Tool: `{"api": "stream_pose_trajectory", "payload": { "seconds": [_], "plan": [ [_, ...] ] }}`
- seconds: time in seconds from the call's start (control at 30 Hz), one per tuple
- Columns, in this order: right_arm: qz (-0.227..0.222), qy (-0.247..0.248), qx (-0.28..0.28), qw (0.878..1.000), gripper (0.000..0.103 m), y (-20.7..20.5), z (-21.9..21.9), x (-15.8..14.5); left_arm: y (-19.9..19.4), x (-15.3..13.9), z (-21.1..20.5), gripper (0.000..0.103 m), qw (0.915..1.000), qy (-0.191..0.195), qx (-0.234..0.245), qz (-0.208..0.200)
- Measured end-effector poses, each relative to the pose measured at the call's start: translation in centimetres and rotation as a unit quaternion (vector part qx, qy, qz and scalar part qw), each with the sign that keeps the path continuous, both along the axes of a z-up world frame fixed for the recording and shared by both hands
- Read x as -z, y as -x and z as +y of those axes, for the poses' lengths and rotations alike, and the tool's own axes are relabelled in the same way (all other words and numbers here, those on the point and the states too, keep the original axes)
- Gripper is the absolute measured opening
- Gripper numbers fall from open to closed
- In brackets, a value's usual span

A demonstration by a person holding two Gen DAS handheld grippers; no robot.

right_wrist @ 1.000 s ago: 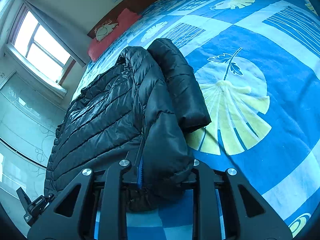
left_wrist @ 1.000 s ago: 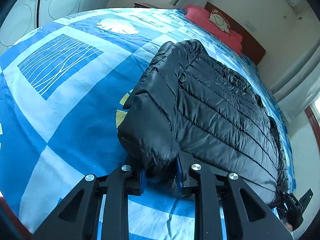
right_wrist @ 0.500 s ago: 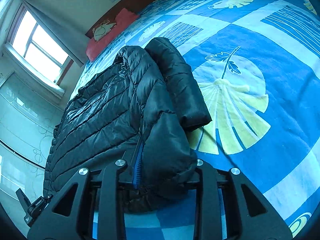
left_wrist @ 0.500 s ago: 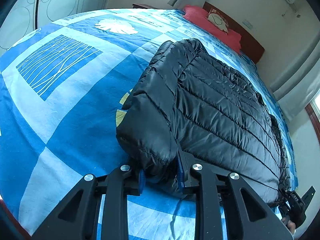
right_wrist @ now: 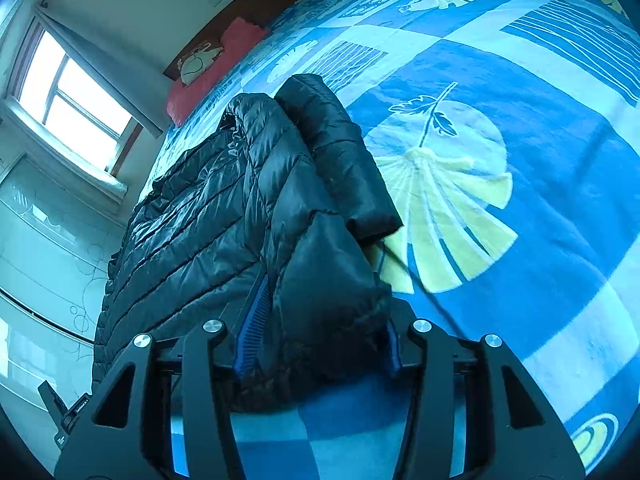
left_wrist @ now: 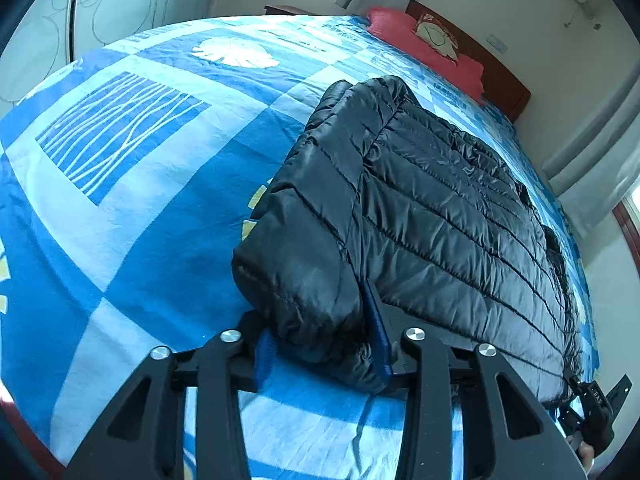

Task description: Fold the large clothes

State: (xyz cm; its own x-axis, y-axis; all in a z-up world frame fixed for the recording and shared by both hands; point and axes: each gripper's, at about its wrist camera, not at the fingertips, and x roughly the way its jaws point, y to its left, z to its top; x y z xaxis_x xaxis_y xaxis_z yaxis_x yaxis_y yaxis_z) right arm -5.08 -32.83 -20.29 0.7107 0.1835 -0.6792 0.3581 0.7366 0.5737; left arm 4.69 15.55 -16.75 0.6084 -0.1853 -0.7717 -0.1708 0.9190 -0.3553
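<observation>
The jacket (left_wrist: 440, 216) lies on the bed (left_wrist: 140, 184), puffy, light and slick. Left tongs (left_wrist: 320, 354) and right tongs (right_wrist: 320, 344) each clamp a near corner; bunched hems likely grip best.

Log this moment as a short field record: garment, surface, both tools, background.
garment: black puffer jacket, lying flat, sleeve folded along one side
surface: blue patterned bedspread
left tool: shut on the jacket's near corner
right tool: shut on the other near corner
background: red pillow by the headboard, window
</observation>
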Motion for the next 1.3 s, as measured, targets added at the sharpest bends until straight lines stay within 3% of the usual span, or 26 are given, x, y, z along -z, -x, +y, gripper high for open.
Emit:
{"api": "stream_pose_trajectory", "payload": {
  "seconds": [0.2, 0.3, 0.43, 0.53, 0.67, 0.8, 0.97, 1.13, 1.3],
  "plan": [
    [0.031, 0.027, -0.014, 0.999, 0.053, 2.5, 1.4, -1.3, 2.3, -1.1, 0.8, 0.053, 0.9983, -0.024, 0.053, -0.005],
    [0.053, 0.104, -0.032, 0.993, 0.052, 4.1, 3.6, -3.1, 3.4, -1.8, 1.9, 0.053, 0.9972, -0.042, 0.062, 0.0],
    [0.046, 0.167, -0.071, 0.982, 0.05, 4.4, 6.9, -5.3, 4.3, -4.1, 3.8, 0.055, 0.9963, -0.059, 0.063, -0.007],
    [0.024, 0.173, -0.107, 0.979, 0.05, 2.0, 9.4, -6.4, 3.3, -6.6, 4.5, 0.072, 0.9937, -0.083, 0.067, -0.035],
    [0.004, 0.162, -0.149, 0.975, 0.048, -2.9, 12.5, -7.3, -0.3, -7.8, 4.8, 0.073, 0.9912, -0.094, 0.08, -0.046],
    [-0.001, 0.159, -0.178, 0.971, 0.037, -9.2, 16.2, -8.0, -3.2, -7.6, 5.0, 0.073, 0.9909, -0.097, 0.085, -0.04],
    [0.002, 0.18, -0.183, 0.967, 0.037, -14.8, 19.3, -7.9, -5.3, -6.8, 4.7, 0.073, 0.9883, -0.115, 0.097, -0.028],
    [0.046, 0.21, -0.186, 0.959, 0.037, -17.9, 21.1, -4.8, -6.9, -5.6, 4.5, 0.073, 0.987, -0.119, 0.108, -0.01],
    [0.055, 0.245, -0.179, 0.951, 0.037, -18.2, 22.4, -3.0, -8.6, -5.0, 3.9, 0.073, 0.985, -0.118, 0.126, 0.002]
  ]
}}
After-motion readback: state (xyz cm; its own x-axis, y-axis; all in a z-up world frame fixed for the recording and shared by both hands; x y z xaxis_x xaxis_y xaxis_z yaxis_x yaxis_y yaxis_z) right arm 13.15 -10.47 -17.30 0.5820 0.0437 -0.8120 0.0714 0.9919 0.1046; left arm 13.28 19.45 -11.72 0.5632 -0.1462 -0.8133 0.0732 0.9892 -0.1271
